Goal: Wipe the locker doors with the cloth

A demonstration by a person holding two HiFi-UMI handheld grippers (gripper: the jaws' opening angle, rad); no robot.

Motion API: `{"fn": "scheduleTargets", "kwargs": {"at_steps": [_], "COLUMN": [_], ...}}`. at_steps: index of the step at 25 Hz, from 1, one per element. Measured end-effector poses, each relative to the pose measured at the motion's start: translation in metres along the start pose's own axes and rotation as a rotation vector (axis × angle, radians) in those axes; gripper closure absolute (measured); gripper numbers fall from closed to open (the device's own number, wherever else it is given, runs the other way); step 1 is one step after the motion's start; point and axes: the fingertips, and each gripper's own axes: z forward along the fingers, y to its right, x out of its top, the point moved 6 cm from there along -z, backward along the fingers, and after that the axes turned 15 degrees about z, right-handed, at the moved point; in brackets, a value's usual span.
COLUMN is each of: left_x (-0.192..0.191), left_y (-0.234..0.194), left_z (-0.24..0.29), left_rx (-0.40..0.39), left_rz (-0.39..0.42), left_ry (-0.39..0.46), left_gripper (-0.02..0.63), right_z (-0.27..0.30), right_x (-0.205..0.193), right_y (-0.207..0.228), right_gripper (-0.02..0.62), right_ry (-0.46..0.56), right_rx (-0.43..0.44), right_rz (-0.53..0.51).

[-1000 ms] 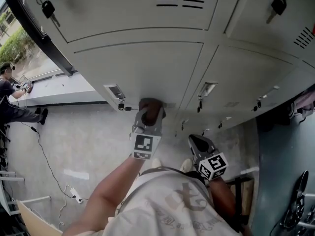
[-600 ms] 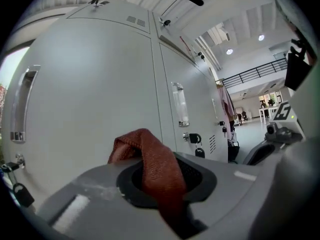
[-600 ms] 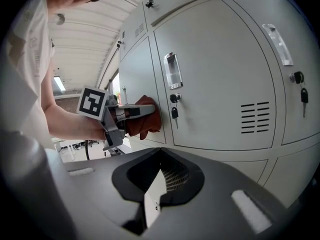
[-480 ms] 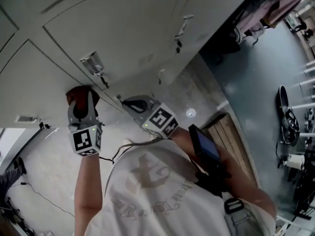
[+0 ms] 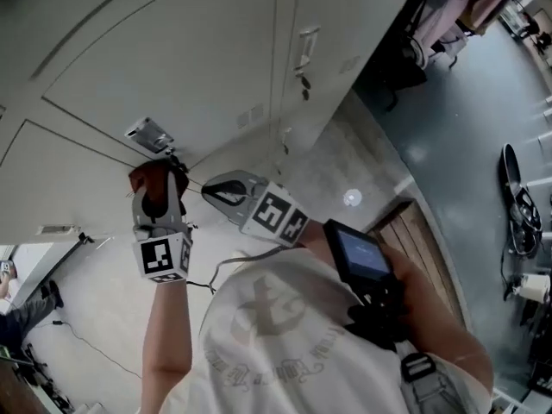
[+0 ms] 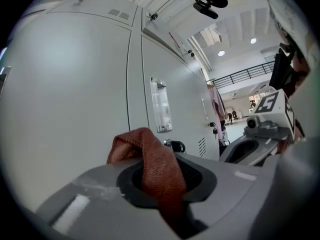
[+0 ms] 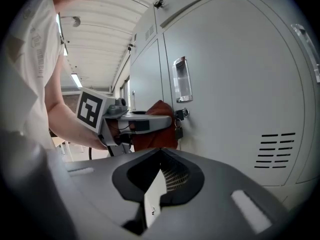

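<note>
Grey locker doors [image 5: 172, 67] fill the upper part of the head view, door after door running off to the right. Below them lies pale concrete floor [image 5: 341, 158], with a slatted wooden board [image 5: 423, 235] on it. The person's white shirt [image 5: 285, 343] takes up the bottom of the view, and both arms reach up toward the lockers.

Now the left tool [image 5: 157, 186]: its jaws are clamped on the rust-red cloth [image 5: 151, 178]. Its own view shows the cloth coming up through the jaw opening and bunching over the tips. The bunched end sits up against the door face, just under the metal latch plate [image 5: 148, 134]. Its marker cube [image 5: 162, 259] faces the head camera.

The right tool [image 5: 211, 193] hangs just beside the left one, to its right, with its tip pointing at the same door. Its jaws are drawn together and hold nothing of the task. Only a pale sliver shows in the seam between them, and what that is I cannot say. A dark, screen-like device [image 5: 358, 257] rides on the right forearm.

Smallest of all, a key [image 7: 178, 124] hangs from the lock, right beside the red cloth in the right gripper view. A block of vent slots [image 7: 272, 151] is cut lower in that door.
</note>
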Motion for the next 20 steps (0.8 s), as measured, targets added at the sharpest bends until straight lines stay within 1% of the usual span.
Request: {"fn": "scheduleTargets", "kwargs": {"at_steps": [1, 3, 4, 5, 7, 8, 11, 13, 14, 17, 20], "left_x": [0.003, 0.011, 0.017, 0.022, 0.027, 0.026, 0.022, 0.022, 0.021, 0.021, 0.016], "left_y": [0.000, -0.012, -0.019, -0.023, -0.023, -0.022, -0.023, -0.030, -0.036, -0.058, -0.079], "left_z": [-0.002, -0.009, -0.011, -0.010, -0.008, -0.007, -0.009, -0.015, -0.021, -0.042, -0.063], "left_rx": [0.025, 0.110, 0.145, 0.158, 0.139, 0.127, 0.111, 0.133, 0.156, 0.258, 0.341], "left_rz": [-0.005, 0.000, -0.006, -0.024, -0.058, -0.052, 0.005, 0.023, 0.032, 0.041, 0.009], "left_ry": [0.007, 0.018, 0.038, 0.053, 0.055, 0.044, 0.018, 0.016, 0.020, 0.052, 0.053], "left_gripper": [0.540, 0.540, 0.540, 0.540, 0.540, 0.540, 0.541, 0.541, 0.541, 0.541, 0.541], "right_z": [-0.001, 0.005, 0.007, 0.008, 0.005, 0.005, 0.007, 0.008, 0.010, 0.013, 0.020], "right_x": [0.000, 0.000, -0.001, -0.003, -0.004, -0.003, 0.001, 0.001, -0.001, -0.003, -0.005], "right_y": [0.002, 0.010, 0.014, 0.017, 0.019, 0.019, 0.016, 0.016, 0.016, 0.012, 0.009], "right_gripper": [0.588, 0.588, 0.588, 0.588, 0.588, 0.588, 0.588, 0.588, 0.588, 0.588, 0.588], "right_ry": [-0.003, 0.003, 0.009, 0.016, 0.024, 0.027, 0.036, 0.038, 0.037, 0.018, 0.014], "right_rx": [0.018, 0.063, 0.069, 0.061, 0.038, 0.034, 0.037, 0.043, 0.047, 0.062, 0.080], "right_rz": [-0.019, -0.048, -0.031, -0.004, 0.029, 0.031, 0.024, 0.023, 0.024, 0.026, 0.027]}}
